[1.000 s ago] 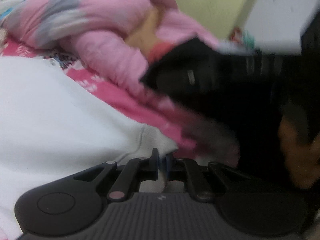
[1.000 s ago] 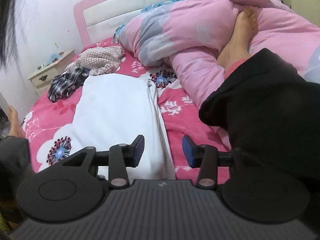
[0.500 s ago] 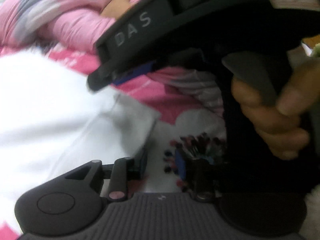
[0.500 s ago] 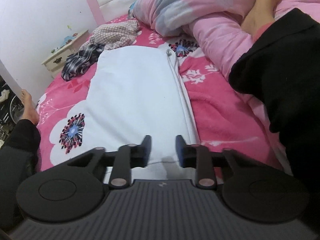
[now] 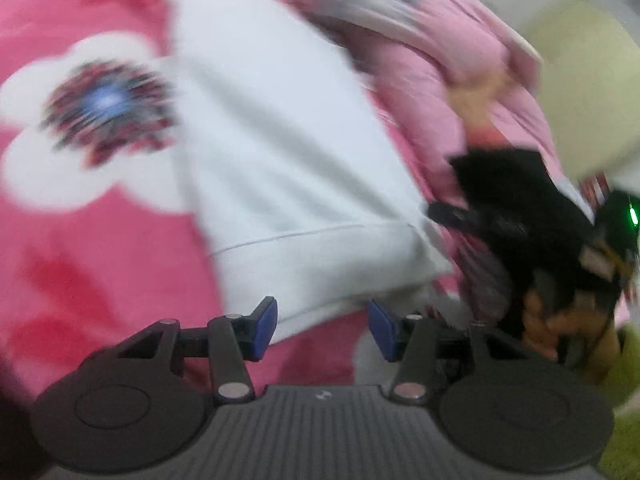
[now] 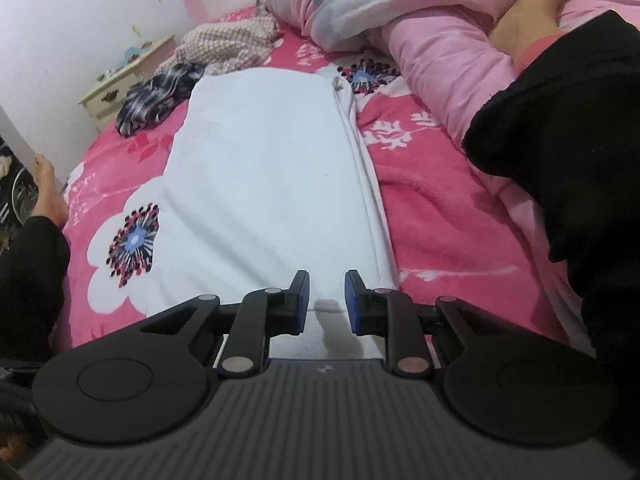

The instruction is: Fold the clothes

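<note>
A white garment (image 6: 260, 168) lies folded into a long strip on the pink flowered bed cover (image 6: 440, 220). My right gripper (image 6: 326, 300) is at its near end, jaws narrow, pads pinching a ridge of the white cloth. In the blurred left wrist view the same garment (image 5: 280, 160) runs away from my left gripper (image 5: 322, 326). That gripper's jaws are opening, with the garment's hem just at the fingertips and neither pad pressing on it. At the hem's right corner a dark, blurred shape is the right gripper (image 5: 452, 214), held in a hand (image 5: 560, 320).
A pink quilt (image 6: 420, 32) is heaped at the back right with a bare foot (image 6: 528, 20) on it. A black trouser leg (image 6: 560, 120) lies along the right side. Checked clothes (image 6: 228, 46) and a dark plaid garment (image 6: 156, 96) lie near a nightstand (image 6: 120, 80).
My left gripper let go of the white cloth, opened, rolled and swung across to the hem's other side. My right gripper dipped and closed on the near edge.
</note>
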{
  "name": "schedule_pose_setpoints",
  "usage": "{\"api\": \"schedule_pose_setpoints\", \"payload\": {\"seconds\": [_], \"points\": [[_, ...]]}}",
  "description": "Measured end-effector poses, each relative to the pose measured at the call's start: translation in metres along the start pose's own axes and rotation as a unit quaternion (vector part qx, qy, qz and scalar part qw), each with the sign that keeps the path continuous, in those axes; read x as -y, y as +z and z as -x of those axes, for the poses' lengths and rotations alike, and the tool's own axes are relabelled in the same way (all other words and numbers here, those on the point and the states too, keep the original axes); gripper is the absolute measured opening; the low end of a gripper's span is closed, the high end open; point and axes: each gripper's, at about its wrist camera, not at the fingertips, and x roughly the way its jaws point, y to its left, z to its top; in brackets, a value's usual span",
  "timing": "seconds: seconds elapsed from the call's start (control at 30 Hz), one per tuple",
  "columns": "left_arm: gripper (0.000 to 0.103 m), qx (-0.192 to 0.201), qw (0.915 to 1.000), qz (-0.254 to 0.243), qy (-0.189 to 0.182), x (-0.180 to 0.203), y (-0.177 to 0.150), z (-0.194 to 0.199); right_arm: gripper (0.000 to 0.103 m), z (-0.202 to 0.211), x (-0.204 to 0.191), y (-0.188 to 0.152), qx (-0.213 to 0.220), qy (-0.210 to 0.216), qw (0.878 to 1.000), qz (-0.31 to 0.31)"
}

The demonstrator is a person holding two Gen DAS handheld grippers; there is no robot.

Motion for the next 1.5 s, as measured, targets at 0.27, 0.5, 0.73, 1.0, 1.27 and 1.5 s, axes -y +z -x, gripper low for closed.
{"api": "schedule_pose_setpoints", "payload": {"seconds": [0.27,0.5,0.73,1.0,1.27,1.5], "points": [[0.056,-0.004,0.9906,0.135,-0.019,-0.045,0.005,-0.029,0.018,-0.011,-0.009,0.003,-0.021,-0.036,0.999,0.036],[0.011,-0.02,0.9893,0.142,-0.028,-0.056,0.002,-0.029,0.018,-0.017,-0.003,0.0,-0.033,-0.045,0.998,0.021],[0.006,-0.086,0.9941,0.066,0.006,-0.048,-0.016,-0.033,0.019,-0.02,0.0,-0.003,-0.039,-0.053,0.998,0.016],[0.039,-0.069,0.9971,0.032,0.0,-0.03,-0.007,-0.004,0.02,-0.013,0.0,-0.003,-0.023,-0.057,0.998,0.015],[0.048,0.023,0.9989,-0.038,-0.018,0.008,0.043,0.002,0.02,-0.013,-0.021,0.012,0.018,-0.053,0.997,0.058],[0.042,-0.022,0.9993,-0.031,0.007,0.0,0.047,-0.055,0.019,-0.064,-0.003,0.013,-0.054,-0.15,0.986,0.045]]}}
